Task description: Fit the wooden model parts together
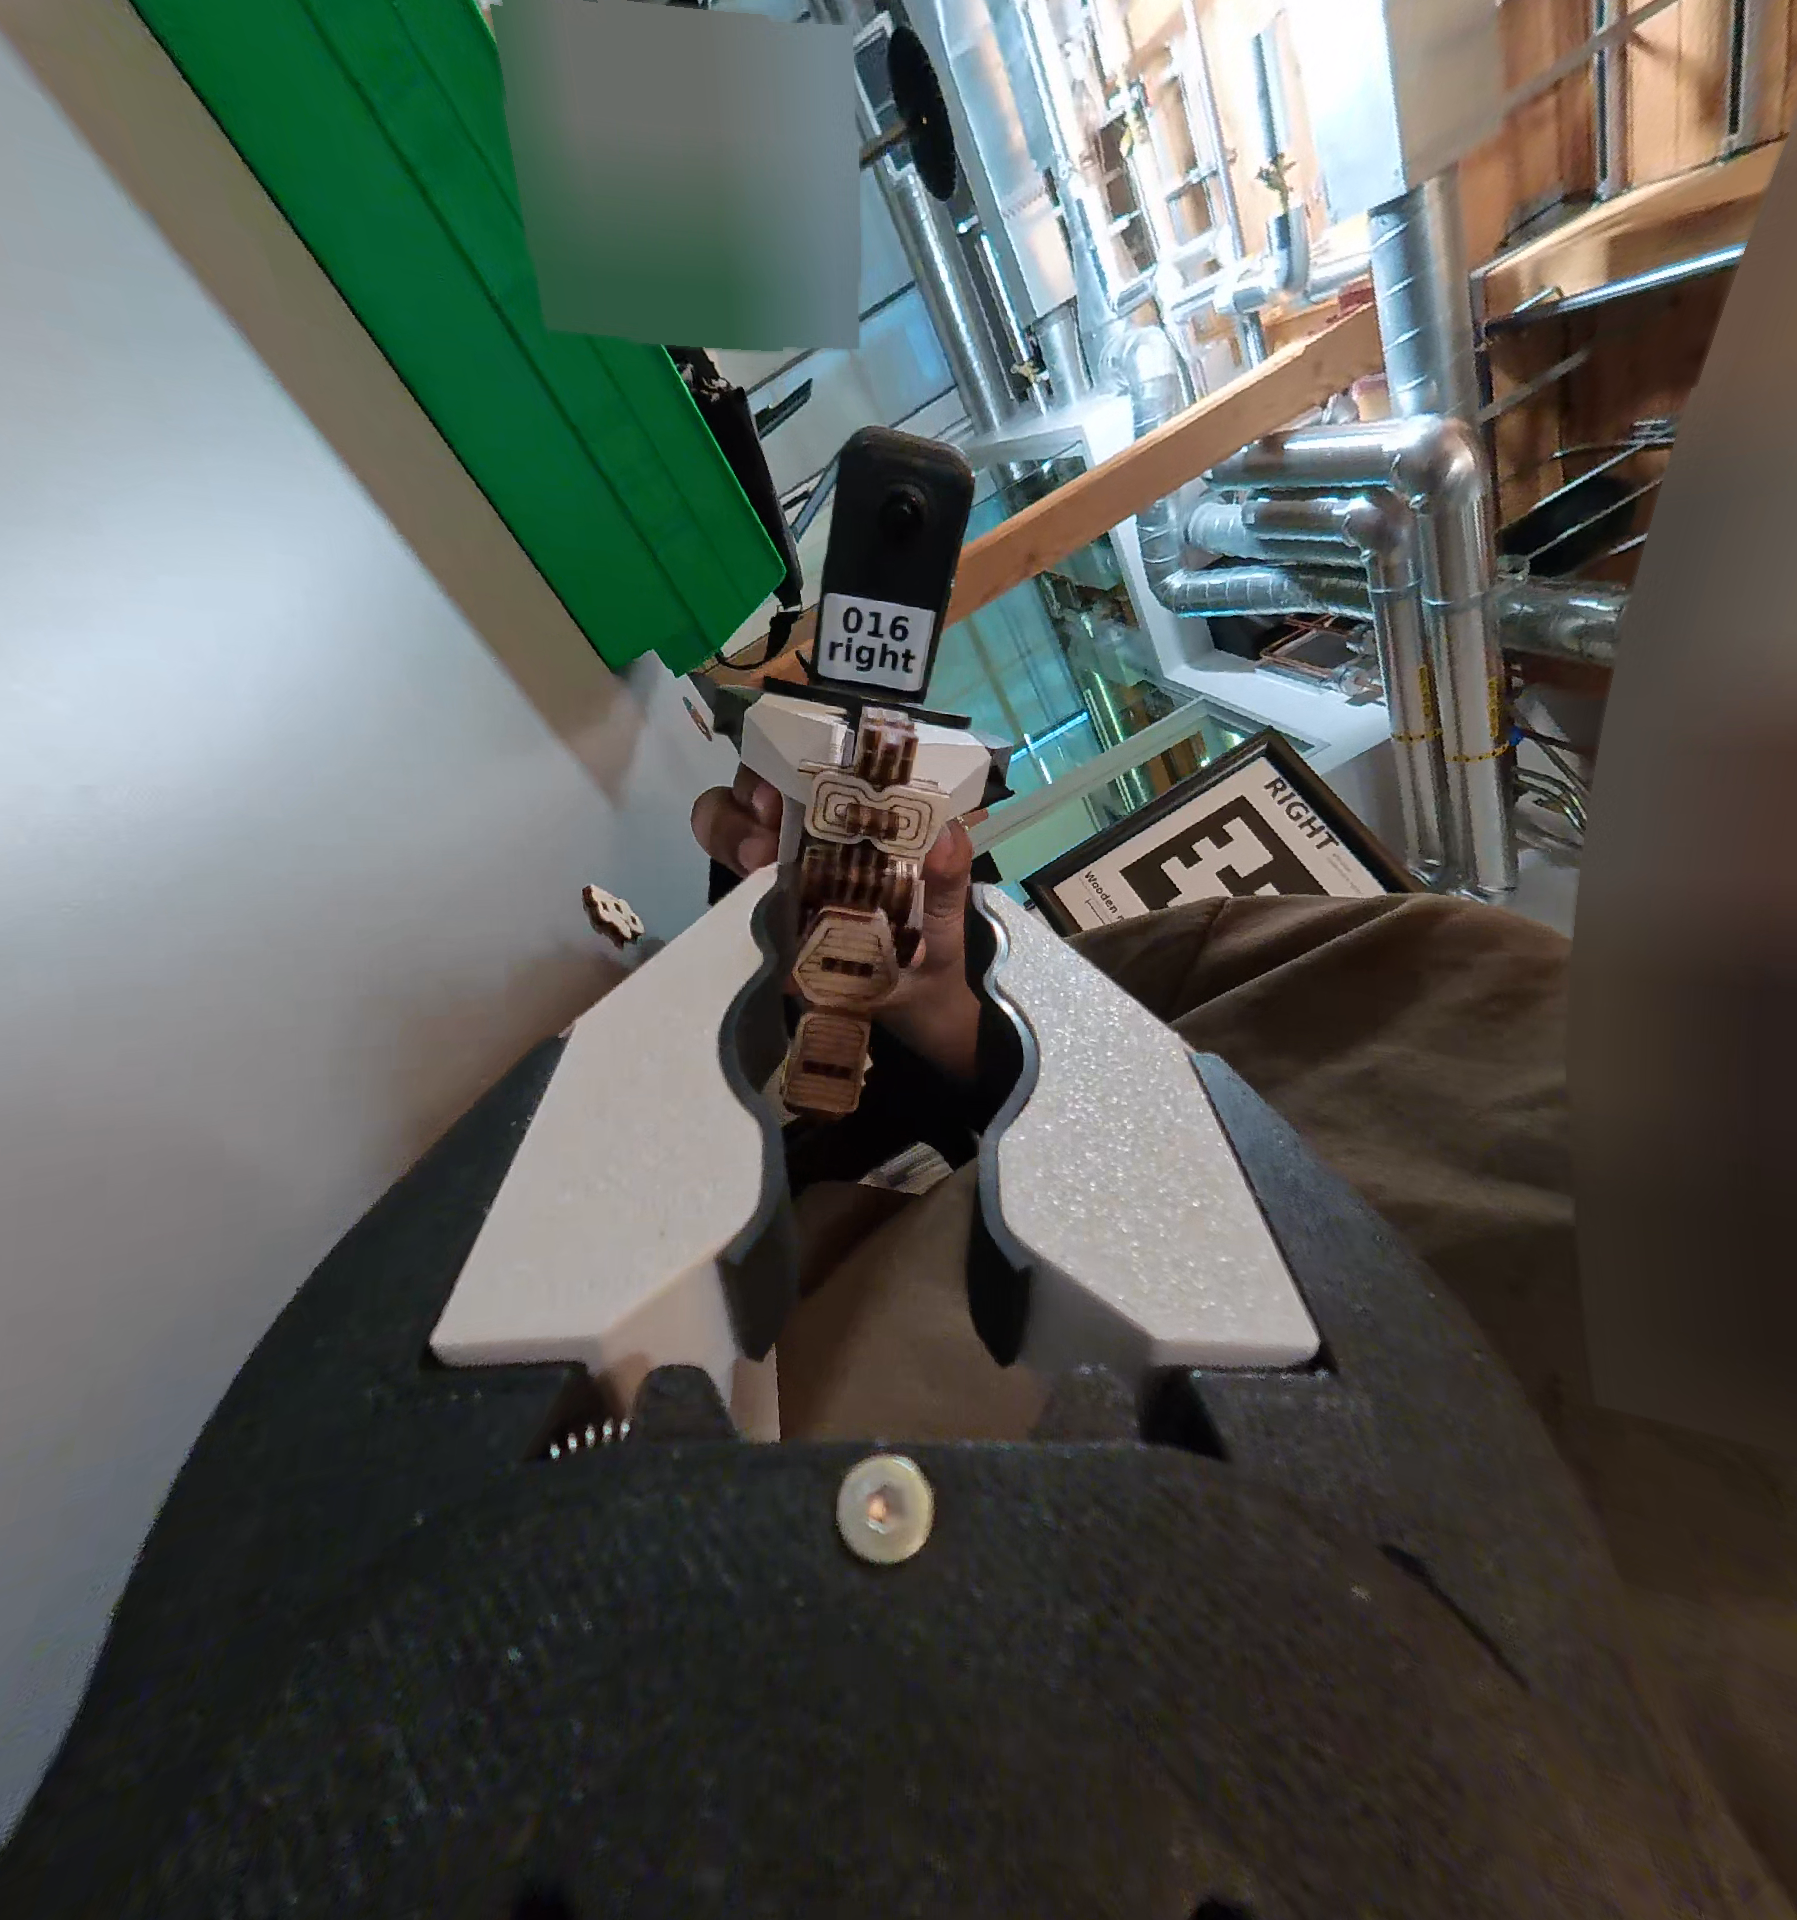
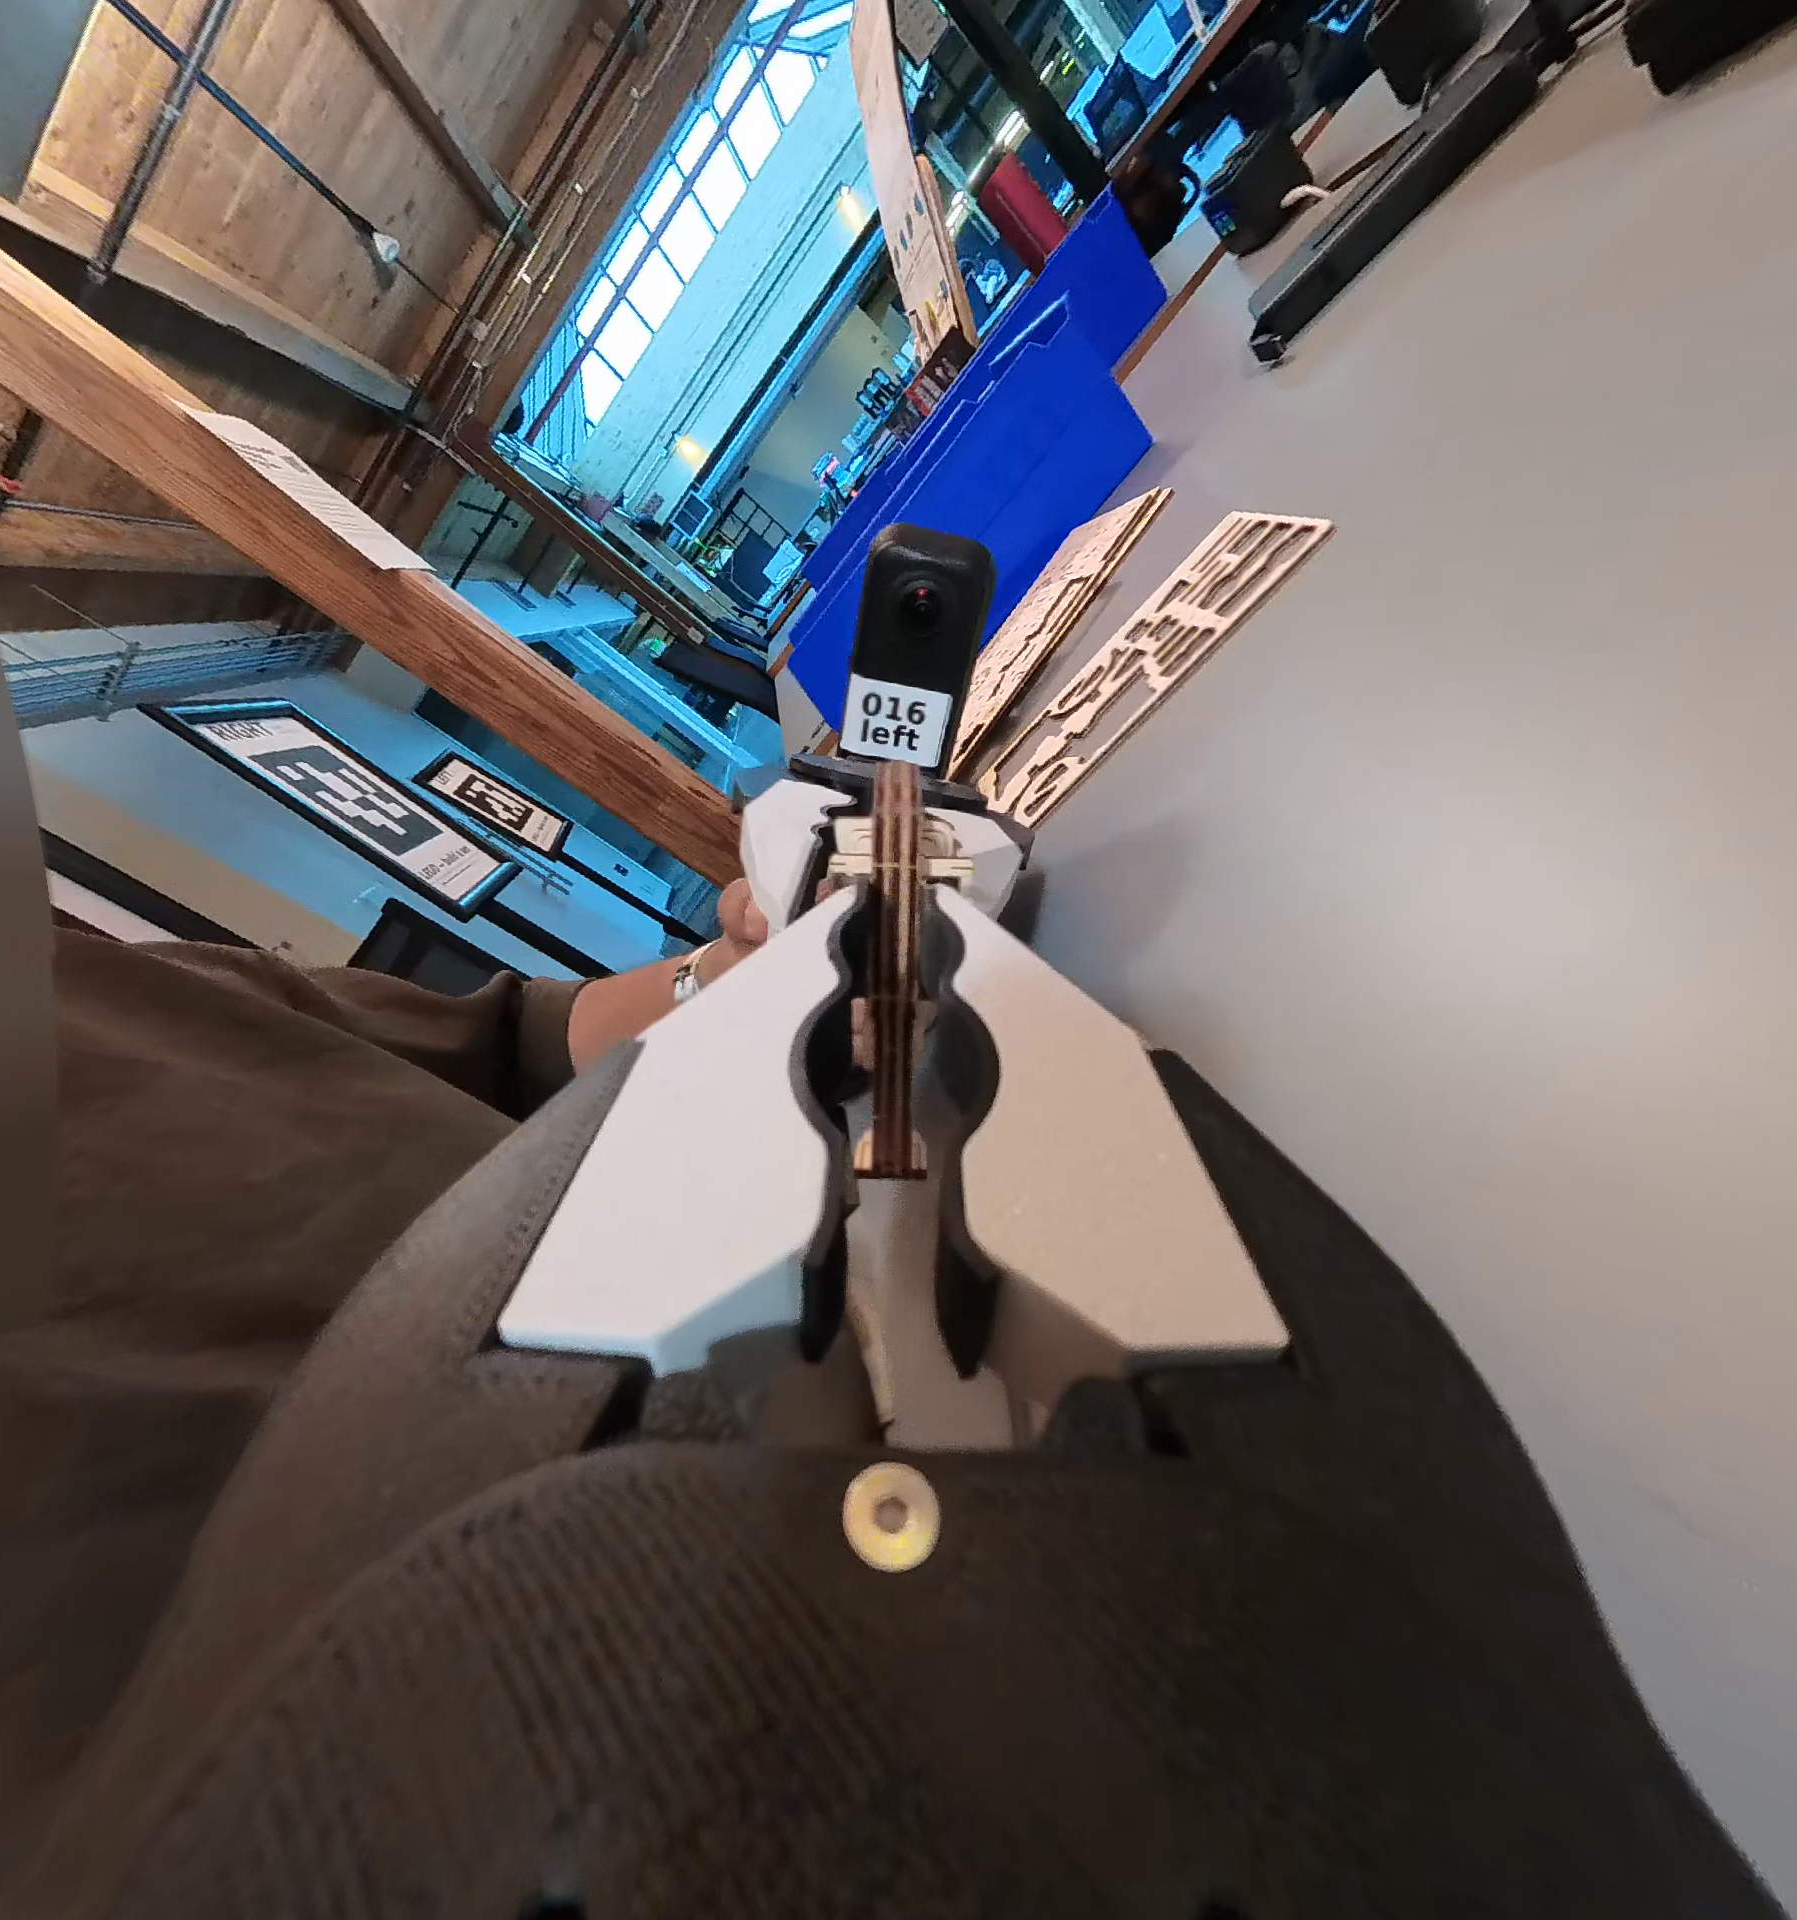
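Observation:
The wooden model (image 1: pixel 842 966) is a spine with several slotted plates stacked along it. It is held in the air between the two grippers, which face each other. My right gripper (image 2: pixel 894 925) is shut on the model (image 2: pixel 892 1039), seen edge-on deep between its jaws. In the left wrist view the right gripper (image 1: pixel 873 758) grips the model's far end. My left gripper (image 1: pixel 873 914) is open, its jaws standing either side of the model's near end with a gap on the right side. It also shows in the right wrist view (image 2: pixel 894 842). A small loose wooden piece (image 1: pixel 613 914) lies on the grey table (image 1: pixel 198 727).
Green bins (image 1: pixel 458 312) stand on the table behind. Two laser-cut wooden sheets (image 2: pixel 1164 665) and blue bins (image 2: pixel 977 457) lie on the table (image 2: pixel 1496 831). Framed marker cards (image 2: pixel 343 790) stand nearby, one also in the left wrist view (image 1: pixel 1216 842). A brown sleeve (image 1: pixel 1341 1039) is close. The grippers are tip to tip, or close to it.

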### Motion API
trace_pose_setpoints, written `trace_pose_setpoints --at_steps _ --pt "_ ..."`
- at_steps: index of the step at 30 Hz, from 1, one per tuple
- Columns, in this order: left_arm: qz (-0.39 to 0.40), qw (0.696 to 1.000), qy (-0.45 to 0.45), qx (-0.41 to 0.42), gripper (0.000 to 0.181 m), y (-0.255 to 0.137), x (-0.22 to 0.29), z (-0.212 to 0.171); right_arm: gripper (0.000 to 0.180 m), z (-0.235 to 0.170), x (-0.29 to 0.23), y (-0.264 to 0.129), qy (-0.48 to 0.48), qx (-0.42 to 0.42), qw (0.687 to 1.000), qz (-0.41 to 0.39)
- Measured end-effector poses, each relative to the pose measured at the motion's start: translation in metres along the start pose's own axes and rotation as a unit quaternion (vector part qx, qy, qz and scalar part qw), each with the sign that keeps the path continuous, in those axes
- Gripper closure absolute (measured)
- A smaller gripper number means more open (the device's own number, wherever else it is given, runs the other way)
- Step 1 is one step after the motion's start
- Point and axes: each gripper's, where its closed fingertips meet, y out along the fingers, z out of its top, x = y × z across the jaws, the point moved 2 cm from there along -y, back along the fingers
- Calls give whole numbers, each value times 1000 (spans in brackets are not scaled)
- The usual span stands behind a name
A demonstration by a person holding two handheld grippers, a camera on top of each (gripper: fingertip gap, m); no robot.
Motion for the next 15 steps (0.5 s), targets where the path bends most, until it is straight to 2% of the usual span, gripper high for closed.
trace_pose_setpoints --at_steps 15 --pt "21 997 35 -66 152 24 -6 -13 173 10 -1 -29 -20 66 997 -33"
